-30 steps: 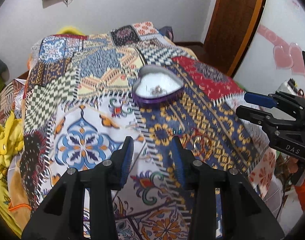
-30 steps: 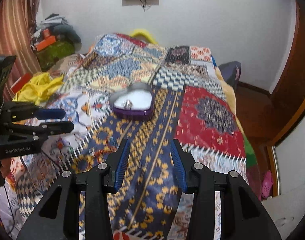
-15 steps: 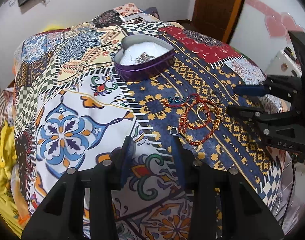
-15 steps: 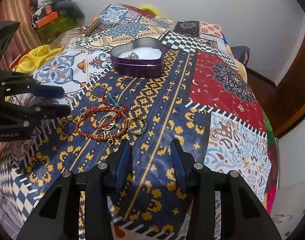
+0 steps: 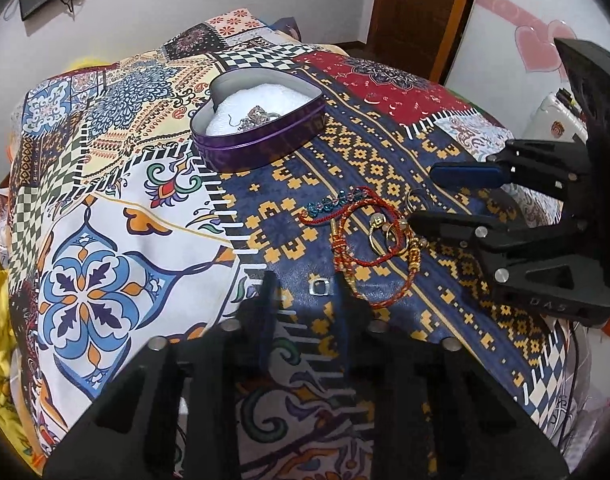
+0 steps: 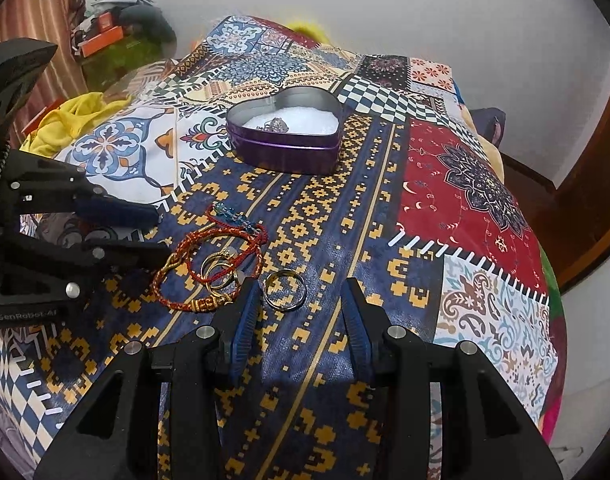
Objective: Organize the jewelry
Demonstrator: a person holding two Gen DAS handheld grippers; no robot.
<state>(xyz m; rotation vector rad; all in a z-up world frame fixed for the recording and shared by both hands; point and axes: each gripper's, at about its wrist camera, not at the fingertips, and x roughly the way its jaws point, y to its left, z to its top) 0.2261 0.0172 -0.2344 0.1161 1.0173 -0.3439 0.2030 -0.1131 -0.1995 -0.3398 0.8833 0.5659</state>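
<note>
Purple heart tin (image 6: 289, 148) beyond red bracelets (image 6: 209, 264), both claws (image 6: 301, 312) spread.

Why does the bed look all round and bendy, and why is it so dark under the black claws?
Both wrist views use fisheye lenses, so the bedspread bulges and the corners go black. In the left wrist view the left gripper casts a dim shadow around the small silver ring. In the right wrist view the right gripper shades the cloth beside the silver band; the heart tin looks sharp.

Even indoor light; soft shadow cast on the bedspread (image 5: 345, 312) at 6 o'clock; edges bent, corners blacked out.
</note>
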